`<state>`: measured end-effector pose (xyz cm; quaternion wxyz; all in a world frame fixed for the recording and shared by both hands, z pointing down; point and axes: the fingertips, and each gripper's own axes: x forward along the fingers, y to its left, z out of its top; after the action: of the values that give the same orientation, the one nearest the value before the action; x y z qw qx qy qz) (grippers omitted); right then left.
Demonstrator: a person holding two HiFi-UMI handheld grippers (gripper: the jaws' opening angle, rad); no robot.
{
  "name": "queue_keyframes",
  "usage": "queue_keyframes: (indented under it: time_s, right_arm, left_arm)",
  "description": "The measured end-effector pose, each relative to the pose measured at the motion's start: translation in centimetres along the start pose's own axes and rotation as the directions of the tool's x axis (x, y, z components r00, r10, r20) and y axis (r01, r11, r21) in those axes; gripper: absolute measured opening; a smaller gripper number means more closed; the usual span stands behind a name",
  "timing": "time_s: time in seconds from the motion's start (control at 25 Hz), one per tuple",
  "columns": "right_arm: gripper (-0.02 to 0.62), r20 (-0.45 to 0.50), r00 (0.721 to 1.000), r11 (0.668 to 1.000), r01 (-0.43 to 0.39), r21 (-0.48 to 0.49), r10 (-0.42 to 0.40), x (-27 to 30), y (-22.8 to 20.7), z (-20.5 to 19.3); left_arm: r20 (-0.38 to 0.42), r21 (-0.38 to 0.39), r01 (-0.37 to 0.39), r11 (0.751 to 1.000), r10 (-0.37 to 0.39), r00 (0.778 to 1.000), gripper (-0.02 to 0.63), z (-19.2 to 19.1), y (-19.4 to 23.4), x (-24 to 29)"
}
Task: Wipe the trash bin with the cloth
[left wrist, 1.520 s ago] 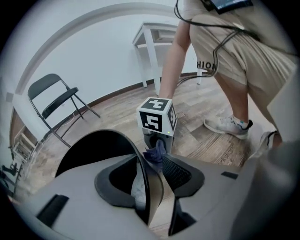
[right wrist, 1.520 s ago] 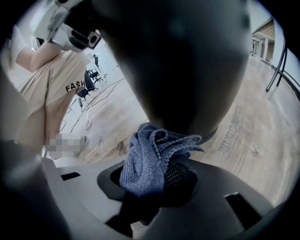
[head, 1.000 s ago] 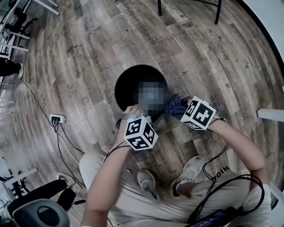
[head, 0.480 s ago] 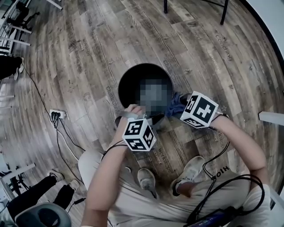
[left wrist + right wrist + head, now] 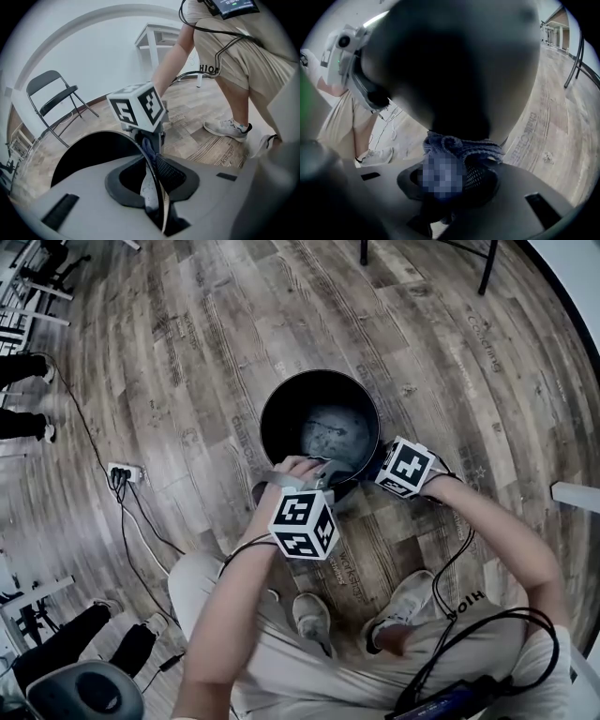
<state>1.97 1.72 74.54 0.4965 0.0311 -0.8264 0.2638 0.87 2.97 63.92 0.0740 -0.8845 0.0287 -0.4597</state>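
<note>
While the head view looks steeply down, the black round trash bin point(image 5: 281, 432) stands upright on the wooden floor point(image 5: 187, 343), just ahead of the person's shoes point(image 5: 313, 620). The left gripper point(image 5: 314, 476) meets the bin's near rim, its marker cube just behind the rim on the person's side. The right gripper point(image 5: 372, 472) lies against the bin's outer wall, to the right of the left gripper. A power strip point(image 5: 120, 472) with cables lies on the floor well to the left of the bin.

Seen from the left gripper view, the left gripper point(image 5: 153, 157) is clamped on the bin point(image 5: 89, 154): the thin rim runs between its jaws, one pad on each side. Just beyond them, outside the bin's wall, a strip of the blue cloth point(image 5: 148, 146) shows beneath the right gripper's cube. A folding chair point(image 5: 54, 101) and a white table point(image 5: 157, 40) stand well beyond the bin.

Seen from the right gripper view, the right gripper point(image 5: 459, 161) is closed on the bunched cloth point(image 5: 461, 144), which presses against the outside of the bin's dark curved wall point(image 5: 454, 70), below the rim.
</note>
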Motion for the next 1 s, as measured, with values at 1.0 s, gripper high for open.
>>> queue_keyframes:
  time_s: [1.0]
  right_arm:
    - [0.112, -0.006, 0.997, 0.995, 0.080, 0.065, -0.079, 5.4, -1.8, -4.4]
  left_arm:
    - [-0.007, -0.066, 0.019, 0.998, -0.020, 1.000, 0.145, 0.2, -0.6, -0.1]
